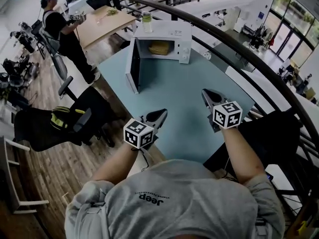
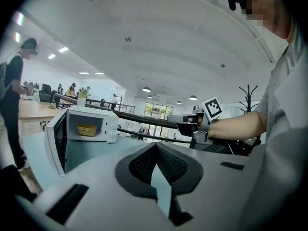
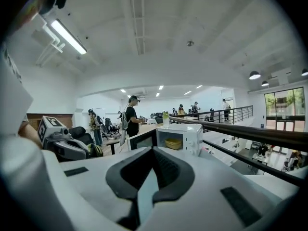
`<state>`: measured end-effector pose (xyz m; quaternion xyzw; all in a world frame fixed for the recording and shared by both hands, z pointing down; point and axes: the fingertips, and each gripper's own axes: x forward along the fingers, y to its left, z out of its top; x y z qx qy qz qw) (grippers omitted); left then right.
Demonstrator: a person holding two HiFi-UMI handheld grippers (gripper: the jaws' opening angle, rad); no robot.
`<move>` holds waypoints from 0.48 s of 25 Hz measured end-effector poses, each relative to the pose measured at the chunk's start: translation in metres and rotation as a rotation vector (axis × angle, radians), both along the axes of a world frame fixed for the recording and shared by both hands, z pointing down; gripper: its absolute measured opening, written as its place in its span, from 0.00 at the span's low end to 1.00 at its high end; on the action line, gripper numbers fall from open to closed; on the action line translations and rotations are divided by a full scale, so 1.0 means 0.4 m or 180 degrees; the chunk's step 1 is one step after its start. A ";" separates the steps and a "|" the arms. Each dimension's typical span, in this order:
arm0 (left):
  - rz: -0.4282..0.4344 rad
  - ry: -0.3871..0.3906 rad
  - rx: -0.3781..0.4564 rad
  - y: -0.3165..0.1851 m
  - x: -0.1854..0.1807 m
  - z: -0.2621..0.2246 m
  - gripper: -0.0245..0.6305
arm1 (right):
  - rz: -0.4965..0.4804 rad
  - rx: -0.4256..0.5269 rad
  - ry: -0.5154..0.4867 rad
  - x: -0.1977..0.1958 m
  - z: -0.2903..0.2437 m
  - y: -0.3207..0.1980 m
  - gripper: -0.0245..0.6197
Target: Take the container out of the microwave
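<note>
A white microwave (image 1: 172,36) stands at the far end of the teal table (image 1: 174,98), its door (image 1: 132,66) swung open to the left. A yellowish container (image 1: 159,47) sits inside it, also seen in the left gripper view (image 2: 87,129) and the right gripper view (image 3: 173,143). My left gripper (image 1: 160,114) hovers over the table's near edge, shut and holding nothing. My right gripper (image 1: 207,92) is beside it, a little further in, also shut and holding nothing. Both point toward the microwave, well short of it.
A clear bottle with a green lid (image 1: 146,21) stands on top of the microwave. A dark curved railing (image 1: 239,49) runs along the table's right side. An office chair (image 1: 55,126) stands left of the table. A person (image 1: 62,29) stands by a wooden desk at far left.
</note>
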<state>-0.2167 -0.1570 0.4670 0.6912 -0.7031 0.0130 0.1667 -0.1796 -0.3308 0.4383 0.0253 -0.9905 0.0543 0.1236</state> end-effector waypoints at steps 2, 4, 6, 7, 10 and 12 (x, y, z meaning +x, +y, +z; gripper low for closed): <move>-0.0152 -0.0038 -0.0057 -0.041 0.021 -0.002 0.07 | -0.0130 0.0026 0.0034 -0.018 0.012 -0.032 0.07; -0.0314 -0.0057 -0.0111 -0.072 0.030 -0.011 0.07 | -0.0225 -0.0035 0.0071 -0.035 0.019 -0.060 0.07; -0.0460 -0.0048 -0.0149 -0.097 0.025 -0.021 0.06 | -0.0256 -0.0164 0.0107 -0.054 0.029 -0.093 0.07; -0.0519 -0.0048 -0.0173 -0.108 0.016 -0.024 0.07 | -0.0249 -0.0223 0.0122 -0.066 0.038 -0.110 0.07; -0.0647 -0.0129 -0.0281 -0.127 -0.043 -0.027 0.07 | -0.0246 -0.0271 0.0155 -0.111 0.063 -0.145 0.07; -0.0680 -0.0231 -0.0349 -0.141 -0.107 -0.026 0.07 | -0.0281 -0.0241 0.0162 -0.153 0.071 -0.157 0.07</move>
